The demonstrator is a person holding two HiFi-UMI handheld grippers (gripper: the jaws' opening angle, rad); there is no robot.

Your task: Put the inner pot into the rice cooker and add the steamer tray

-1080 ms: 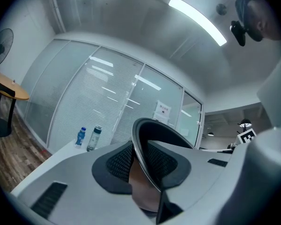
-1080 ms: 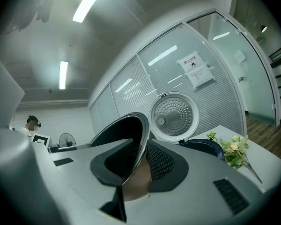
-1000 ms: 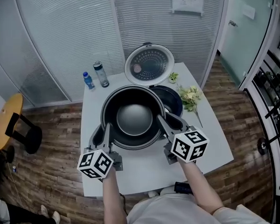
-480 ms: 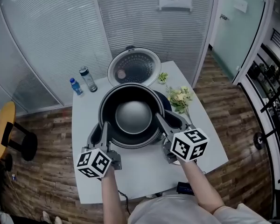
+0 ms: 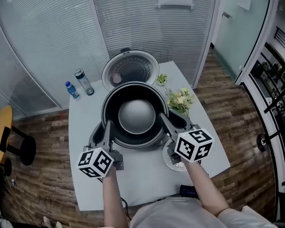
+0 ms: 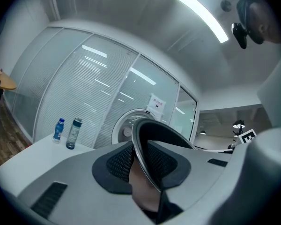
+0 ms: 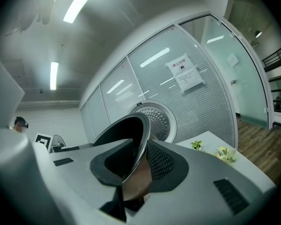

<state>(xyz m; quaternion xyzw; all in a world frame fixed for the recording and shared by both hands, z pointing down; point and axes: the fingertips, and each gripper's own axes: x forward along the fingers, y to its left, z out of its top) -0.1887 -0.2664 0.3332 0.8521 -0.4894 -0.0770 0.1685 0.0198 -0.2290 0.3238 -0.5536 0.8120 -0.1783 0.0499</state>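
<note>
The left gripper [image 5: 106,131] and right gripper [image 5: 167,123] each clamp the pot [image 5: 135,114] by opposite sides of its rim, carrying it level between them, while the cooker [image 5: 130,69], lid raised just beyond both grippers, seems mostly under the pot.

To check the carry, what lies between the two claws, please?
The inner pot, its rim gripped by left claw and right claw, in the head view.

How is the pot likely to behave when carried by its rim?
Probably stiff: the pot looks round though the left gripper and right gripper pinch its rim. The shiny thin rim may slip, so it could tilt.
</note>
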